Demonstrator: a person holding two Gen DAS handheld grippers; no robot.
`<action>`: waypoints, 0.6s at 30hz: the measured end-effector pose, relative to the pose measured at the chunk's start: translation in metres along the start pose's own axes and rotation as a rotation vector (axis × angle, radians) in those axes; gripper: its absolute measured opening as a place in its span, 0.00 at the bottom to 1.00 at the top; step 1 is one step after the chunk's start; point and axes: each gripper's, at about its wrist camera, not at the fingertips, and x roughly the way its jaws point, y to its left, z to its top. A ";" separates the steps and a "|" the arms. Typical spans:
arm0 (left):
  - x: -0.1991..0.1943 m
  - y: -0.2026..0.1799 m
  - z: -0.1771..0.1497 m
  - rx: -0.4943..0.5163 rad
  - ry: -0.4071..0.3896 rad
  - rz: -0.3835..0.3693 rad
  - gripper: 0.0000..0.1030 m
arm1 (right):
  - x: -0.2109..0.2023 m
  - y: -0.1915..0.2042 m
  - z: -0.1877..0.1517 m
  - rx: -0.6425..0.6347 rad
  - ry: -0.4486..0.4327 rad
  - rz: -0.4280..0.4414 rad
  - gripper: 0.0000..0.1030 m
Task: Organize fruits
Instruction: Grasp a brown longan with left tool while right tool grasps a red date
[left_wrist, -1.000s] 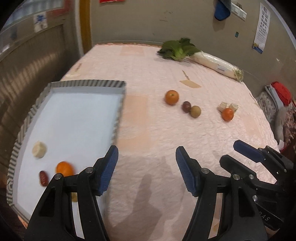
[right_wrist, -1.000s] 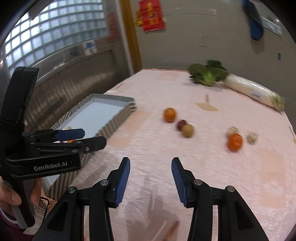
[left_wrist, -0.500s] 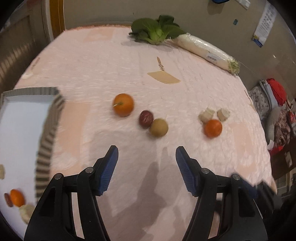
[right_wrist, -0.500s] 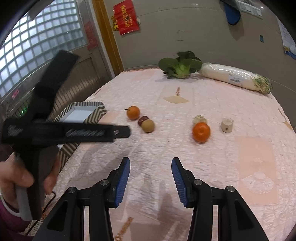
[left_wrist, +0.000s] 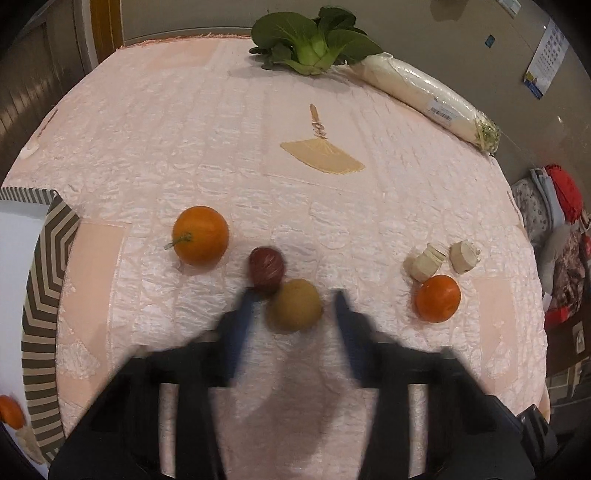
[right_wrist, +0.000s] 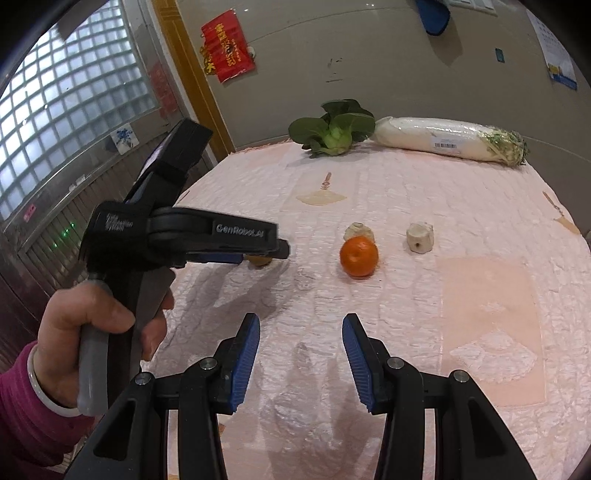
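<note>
The left claw (left_wrist: 295, 314), blurred in its own wrist view, hangs low over the bench (left_wrist: 221, 129) covered in a pink quilted cloth, its blue-padded fingers spread on either side of a round yellow-brown fruit (left_wrist: 294, 311). It cannot be told whether the pads touch it. A small dark red fruit (left_wrist: 266, 268) sits touching the yellow-brown one at its 11 o'clock, right by the tip of the left finger. A stemmed orange citrus fruit (left_wrist: 200, 235) lies near, at the red fruit's 10 o'clock. Off at 3 o'clock from the claw rests a smaller orange tangerine (left_wrist: 438, 298), with two pale cut chunks (left_wrist: 427, 262) just beyond it at 12 o'clock. The striped rim of a white tray (left_wrist: 48, 277) stands at the bench's 9 o'clock edge, and another orange fruit (left_wrist: 10, 411) lies inside it at the lower corner.

At the far 12 o'clock edge lie a green bok choy (left_wrist: 314, 40) and a long white plastic-wrapped radish (left_wrist: 424, 92).

The right claw (right_wrist: 301, 363) is held above bare cloth with its blue pads wide apart and nothing between them. In that view a hand (right_wrist: 88, 325) in a magenta sleeve grips the left device's handle at 9 o'clock, and the tangerine (right_wrist: 359, 256) sits well ahead at 12 o'clock.
</note>
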 end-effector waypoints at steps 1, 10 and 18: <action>0.000 0.003 0.000 -0.010 0.006 -0.017 0.26 | 0.000 -0.001 0.000 0.003 -0.001 0.001 0.44; -0.028 0.019 -0.020 0.007 -0.003 -0.052 0.26 | 0.019 0.017 0.014 -0.035 0.031 0.026 0.44; -0.070 0.057 -0.056 0.040 -0.044 0.000 0.26 | 0.086 0.052 0.047 -0.186 0.117 0.023 0.44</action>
